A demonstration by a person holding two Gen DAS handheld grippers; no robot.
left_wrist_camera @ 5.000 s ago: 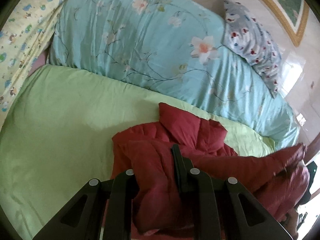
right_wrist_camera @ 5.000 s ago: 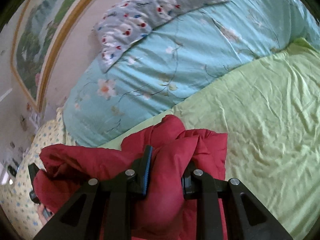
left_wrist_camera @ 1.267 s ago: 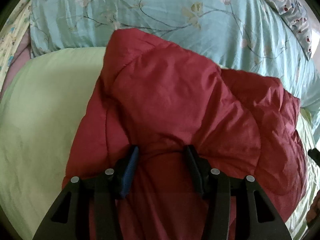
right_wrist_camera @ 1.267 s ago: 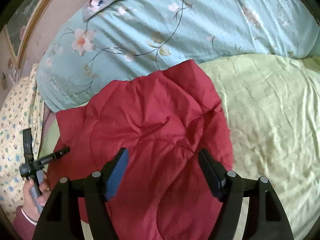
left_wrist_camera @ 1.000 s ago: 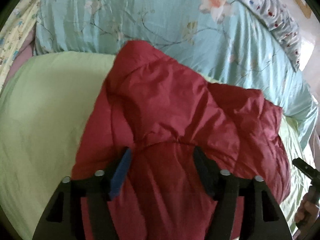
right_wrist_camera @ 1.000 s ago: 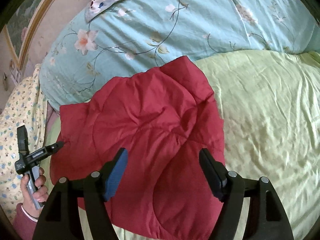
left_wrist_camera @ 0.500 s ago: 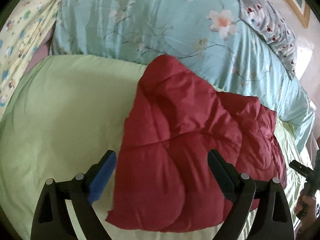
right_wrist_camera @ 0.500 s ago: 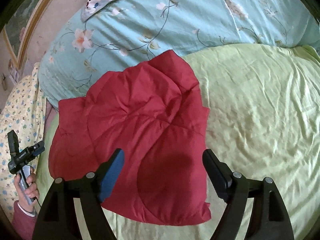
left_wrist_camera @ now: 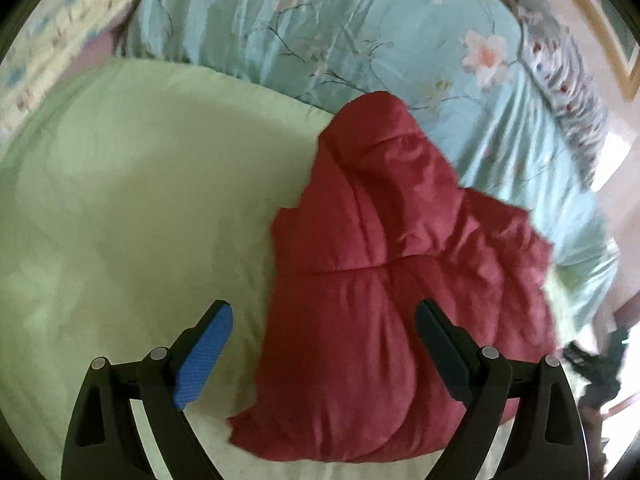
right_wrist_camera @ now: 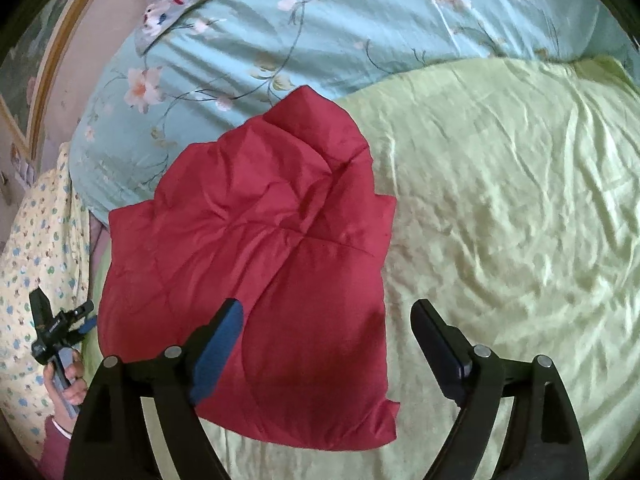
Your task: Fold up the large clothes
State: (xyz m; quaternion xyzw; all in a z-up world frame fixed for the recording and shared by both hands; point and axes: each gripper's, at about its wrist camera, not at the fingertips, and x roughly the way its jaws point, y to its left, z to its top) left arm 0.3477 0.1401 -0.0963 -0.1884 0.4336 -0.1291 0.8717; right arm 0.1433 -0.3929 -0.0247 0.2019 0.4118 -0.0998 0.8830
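Note:
A red padded jacket (left_wrist_camera: 384, 280) lies folded into a compact bundle on the light green bed sheet (left_wrist_camera: 132, 200). It also shows in the right wrist view (right_wrist_camera: 256, 264). My left gripper (left_wrist_camera: 324, 316) is open and empty, held above the bundle's near left edge. My right gripper (right_wrist_camera: 326, 312) is open and empty, held above the bundle's near right corner. In the right wrist view the left gripper (right_wrist_camera: 60, 330) shows small at the far left in a hand.
A light blue floral duvet (left_wrist_camera: 360, 28) lies along the far side of the bed sheet (right_wrist_camera: 512, 216) and touches the jacket's far tip. A grey patterned pillow (left_wrist_camera: 560, 80) rests on it. A yellow patterned cloth (right_wrist_camera: 36, 248) lies beside the bed.
Both grippers let go of the jacket, opened wide and pulled back and up. The jacket now lies folded on the sheet. The left wrist view has shifted left.

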